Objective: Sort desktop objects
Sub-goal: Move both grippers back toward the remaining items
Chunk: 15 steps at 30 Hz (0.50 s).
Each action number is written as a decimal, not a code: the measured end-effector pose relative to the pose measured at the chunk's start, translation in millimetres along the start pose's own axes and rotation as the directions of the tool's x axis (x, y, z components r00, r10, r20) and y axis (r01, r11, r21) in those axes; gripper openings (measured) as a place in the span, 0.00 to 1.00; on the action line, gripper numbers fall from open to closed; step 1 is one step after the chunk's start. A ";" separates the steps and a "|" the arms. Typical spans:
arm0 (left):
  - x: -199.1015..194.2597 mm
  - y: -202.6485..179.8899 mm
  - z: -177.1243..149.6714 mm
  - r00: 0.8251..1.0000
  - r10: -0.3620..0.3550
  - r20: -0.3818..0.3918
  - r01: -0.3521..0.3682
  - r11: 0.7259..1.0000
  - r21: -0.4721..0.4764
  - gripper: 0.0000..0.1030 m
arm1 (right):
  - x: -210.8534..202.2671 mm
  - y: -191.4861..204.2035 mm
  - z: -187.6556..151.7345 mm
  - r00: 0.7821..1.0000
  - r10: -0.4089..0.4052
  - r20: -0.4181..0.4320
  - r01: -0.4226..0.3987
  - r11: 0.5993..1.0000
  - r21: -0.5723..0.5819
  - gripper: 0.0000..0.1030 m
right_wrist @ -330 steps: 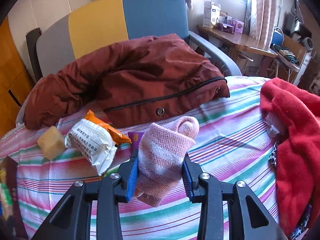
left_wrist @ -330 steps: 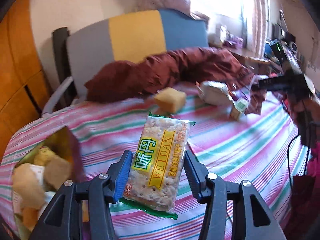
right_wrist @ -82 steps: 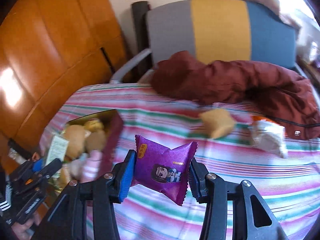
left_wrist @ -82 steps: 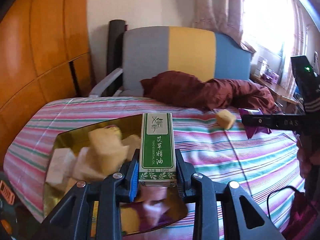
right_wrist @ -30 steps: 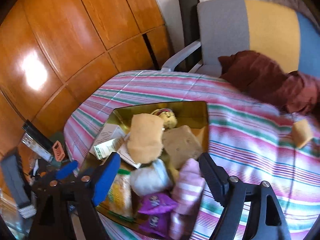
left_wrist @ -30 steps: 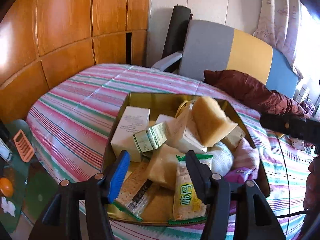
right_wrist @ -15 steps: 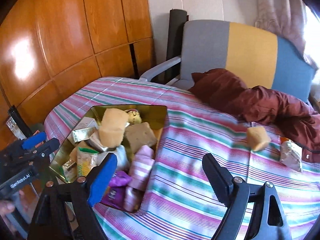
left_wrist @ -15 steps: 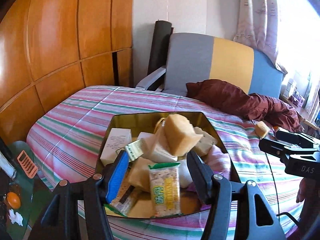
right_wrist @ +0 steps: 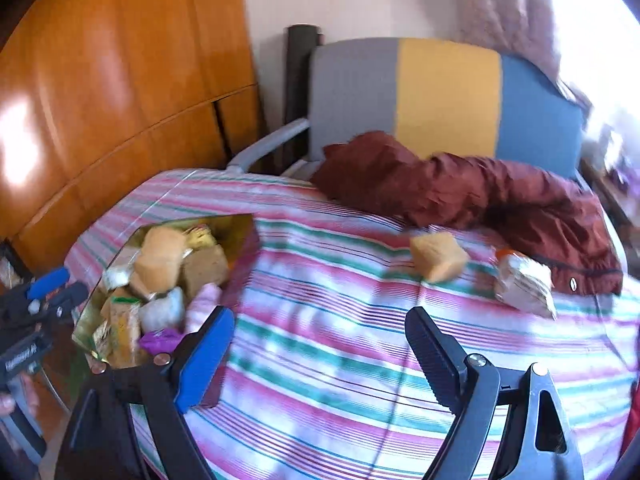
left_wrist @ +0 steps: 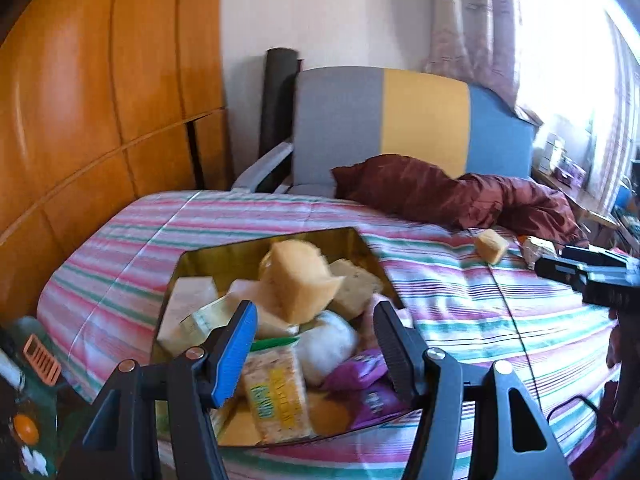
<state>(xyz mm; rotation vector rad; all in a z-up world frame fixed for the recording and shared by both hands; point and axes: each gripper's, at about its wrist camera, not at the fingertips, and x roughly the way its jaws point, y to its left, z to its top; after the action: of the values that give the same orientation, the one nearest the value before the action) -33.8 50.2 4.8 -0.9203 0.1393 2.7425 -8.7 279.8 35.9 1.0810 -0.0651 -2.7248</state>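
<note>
Grippers, my left [left_wrist: 314, 344] and right [right_wrist: 320, 344], had dropped their loads into the gold box [right_wrist: 240, 226] and gaped wide, leaving sponge [right_wrist: 438, 256] and packet [right_wrist: 524, 282] unsorted.

Glossy gold metal-look tray [left_wrist: 224, 256], striped cloth cover [right_wrist: 340, 340], glossy wood panels [left_wrist: 100, 120].

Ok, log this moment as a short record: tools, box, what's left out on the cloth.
left tool: open, empty, over the box
right tool: open, empty, over the cloth
box: gold, piled with sponges, packets, small cartons
left out: one sponge and a white packet, both on the cloth
jacket: maroon, lying behind the sponge and the packet
</note>
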 end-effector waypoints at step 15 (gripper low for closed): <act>24.6 -86.4 20.7 0.974 -0.220 -0.048 0.225 0.965 0.137 0.60 | -3.1 -159.7 4.8 0.978 -0.173 -0.118 0.201 0.932 0.302 0.75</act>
<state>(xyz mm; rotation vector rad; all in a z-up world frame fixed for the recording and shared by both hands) -42.3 142.0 5.4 -0.8841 0.2189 2.4775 -38.1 436.3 22.7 1.3561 -0.4138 -2.8980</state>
